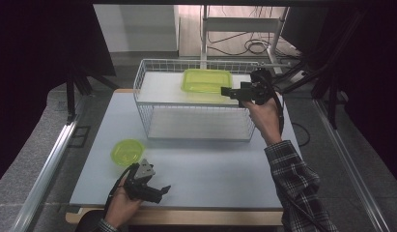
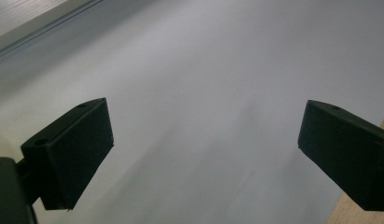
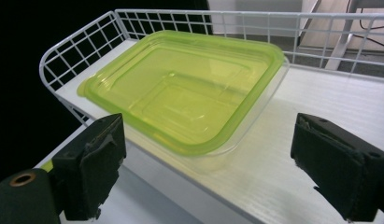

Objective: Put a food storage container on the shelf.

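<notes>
Nearest the person, the left gripper (image 1: 147, 186) hovers low over the front of the desk (image 1: 210, 169), its jaws spread wide with nothing between them; in the left gripper view they frame only bare grey surface. Just beyond it, slightly to the left, a small round green container (image 1: 127, 152) sits on the desk, near the gripper but not touched. Farther back stands a white wire rack (image 1: 196, 104) with a flat white shelf on top, and on that shelf rests the rectangular green-lidded container (image 3: 185, 91), lying flat and somewhat askew to the shelf edge. The right gripper (image 1: 233, 92) is held up at the shelf's right front corner, jaws wide apart and empty, pointed at the container's near corner; in the right gripper view the container lies between and beyond the two jaws, not yet touched. The work in hand looks like reaching for that container to lift it off the shelf. The risks, as I judge them: the lid and clear base are thin and glossy, so a pinch on the rim alone could slip, flex the plastic or pop the lid loose; pushing forward before closing could shove the container back against the wire rail; and coming in too low could knock a jaw on the shelf edge and jolt the rack.
</notes>
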### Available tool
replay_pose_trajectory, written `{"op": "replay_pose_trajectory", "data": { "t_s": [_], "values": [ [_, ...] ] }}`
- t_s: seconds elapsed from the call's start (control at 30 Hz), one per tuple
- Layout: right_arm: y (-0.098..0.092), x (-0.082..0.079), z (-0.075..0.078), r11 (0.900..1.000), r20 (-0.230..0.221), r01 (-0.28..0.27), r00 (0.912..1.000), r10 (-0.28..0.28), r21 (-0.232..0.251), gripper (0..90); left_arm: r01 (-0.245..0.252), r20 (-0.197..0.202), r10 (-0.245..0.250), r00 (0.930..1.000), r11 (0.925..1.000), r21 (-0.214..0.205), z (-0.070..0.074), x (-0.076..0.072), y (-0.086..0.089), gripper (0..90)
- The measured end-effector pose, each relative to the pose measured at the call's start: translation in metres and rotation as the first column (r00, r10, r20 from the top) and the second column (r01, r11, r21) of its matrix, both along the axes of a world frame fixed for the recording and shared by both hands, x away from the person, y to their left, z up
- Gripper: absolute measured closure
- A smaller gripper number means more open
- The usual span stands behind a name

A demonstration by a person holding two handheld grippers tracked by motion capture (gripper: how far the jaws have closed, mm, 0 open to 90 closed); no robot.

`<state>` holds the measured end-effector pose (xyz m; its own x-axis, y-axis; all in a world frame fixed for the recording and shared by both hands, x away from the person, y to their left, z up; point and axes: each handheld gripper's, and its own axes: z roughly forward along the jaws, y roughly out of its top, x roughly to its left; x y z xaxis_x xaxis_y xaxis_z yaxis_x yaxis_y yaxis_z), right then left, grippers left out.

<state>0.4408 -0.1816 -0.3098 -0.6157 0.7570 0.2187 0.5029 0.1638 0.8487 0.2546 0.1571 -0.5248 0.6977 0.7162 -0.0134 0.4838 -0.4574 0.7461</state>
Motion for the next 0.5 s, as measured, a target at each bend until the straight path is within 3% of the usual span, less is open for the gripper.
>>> {"op": "replay_pose_trajectory", "data": {
  "t_s": [0.5],
  "values": [
    [0.002, -0.024, -0.01, 0.9963, 0.049, -0.065, 0.9965, 0.068, -0.057, 4.0, 0.007, 0.01, -0.007, 0.9999, 1.0, -0.004, 0.0, 0.0, 0.0, 3.2]
  ]
}}
